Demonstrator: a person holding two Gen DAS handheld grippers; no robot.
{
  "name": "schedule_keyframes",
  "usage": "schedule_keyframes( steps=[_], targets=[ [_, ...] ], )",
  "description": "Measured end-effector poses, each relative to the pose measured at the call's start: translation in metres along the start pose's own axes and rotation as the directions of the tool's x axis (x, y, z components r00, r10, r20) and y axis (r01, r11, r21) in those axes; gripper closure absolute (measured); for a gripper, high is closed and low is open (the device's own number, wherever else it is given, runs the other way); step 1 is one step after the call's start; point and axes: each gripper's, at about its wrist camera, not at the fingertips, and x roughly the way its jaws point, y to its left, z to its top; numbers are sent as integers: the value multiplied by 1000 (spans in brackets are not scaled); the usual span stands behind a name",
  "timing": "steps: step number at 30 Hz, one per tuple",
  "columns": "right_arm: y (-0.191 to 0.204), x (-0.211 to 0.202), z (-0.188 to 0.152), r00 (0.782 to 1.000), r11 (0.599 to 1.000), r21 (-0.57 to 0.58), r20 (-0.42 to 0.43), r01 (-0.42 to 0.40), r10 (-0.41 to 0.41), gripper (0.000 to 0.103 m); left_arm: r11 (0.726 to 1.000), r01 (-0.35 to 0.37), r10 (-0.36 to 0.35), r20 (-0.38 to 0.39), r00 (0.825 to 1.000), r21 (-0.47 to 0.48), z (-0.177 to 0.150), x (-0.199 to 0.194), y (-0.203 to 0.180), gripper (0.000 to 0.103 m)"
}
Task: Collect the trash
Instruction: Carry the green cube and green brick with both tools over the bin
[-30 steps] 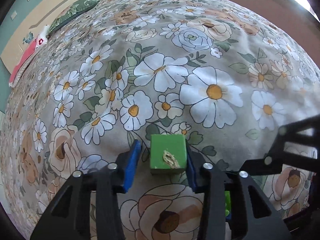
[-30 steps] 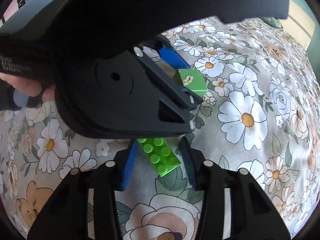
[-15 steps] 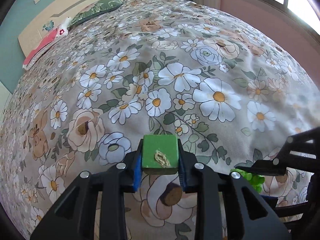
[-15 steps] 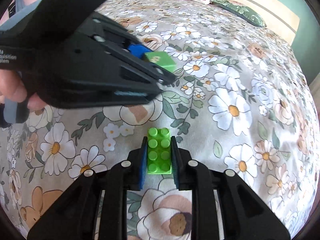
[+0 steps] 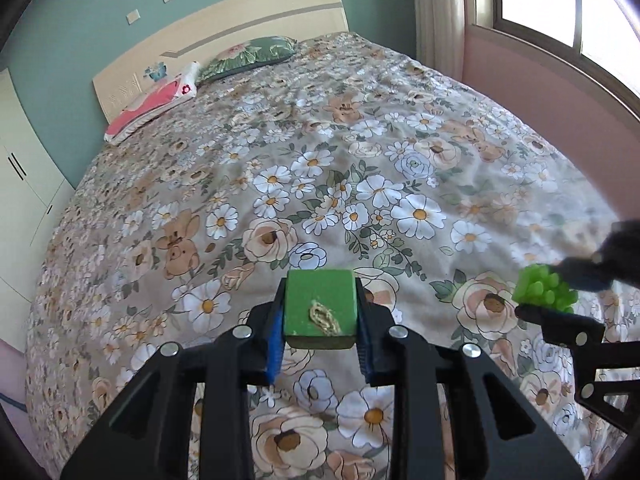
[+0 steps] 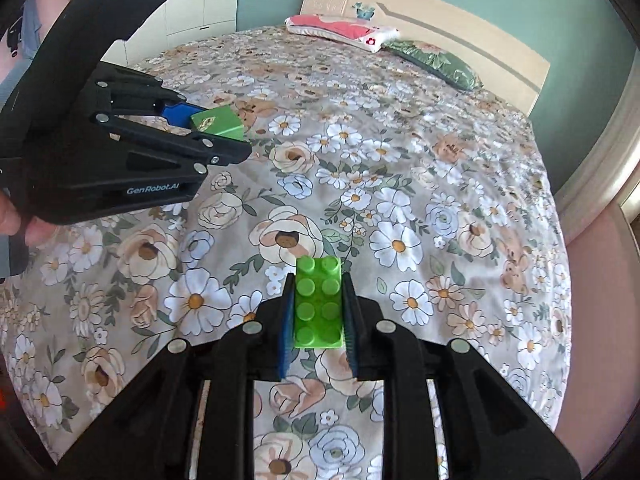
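Observation:
My left gripper [image 5: 320, 312] is shut on a green wooden cube [image 5: 319, 307] with a chipped top, held above the flowered bedspread [image 5: 320, 184]. My right gripper [image 6: 318, 308] is shut on a light green studded toy brick [image 6: 319, 304], also lifted off the bed. The brick shows in the left wrist view [image 5: 542, 290] at the right edge, in the right gripper's jaws. The cube shows in the right wrist view [image 6: 218, 122] at the upper left, in the left gripper [image 6: 208, 128].
A pink pillow [image 5: 152, 106] and a green pillow [image 5: 250, 54] lie by the headboard [image 5: 224, 28]. White wardrobes [image 5: 20, 184] stand left of the bed. A window [image 5: 560, 12] and pink wall run along the right side.
Both grippers closed on their pieces, the cube and the brick, and lifted them off the bedspread. Both views now sit higher and show the whole bed.

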Motion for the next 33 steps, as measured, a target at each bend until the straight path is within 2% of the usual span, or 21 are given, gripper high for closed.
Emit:
schedule_keyframes(
  steps=[3,7,11,18,24,33],
  targets=[
    [13,-54,4,999,1000,6,38,25,-25,80,999,-15,16,30,999,-28,-17,-56,5,71],
    [43,-135,-2,996,1000,5,91,12,-12,80,997,-40,41,24,999,-70,-49,-128,11,71],
    [78,-213,-17,993,999,-18,116,33,-31,80,994,-88,91,43,995,-72,-82,-211,11,71],
    [127,-341,-51,982,998,-22,183,58,-53,80,986,-104,118,106,987,-130,-133,-337,9,71],
    [156,-433,-81,966,993,-26,239,111,-102,80,985,-118,138,169,976,-123,-167,-419,-5,71],
    [195,-530,-116,942,988,-47,310,149,-128,80,988,-120,140,229,963,-98,-205,-500,-23,71]
  ],
)
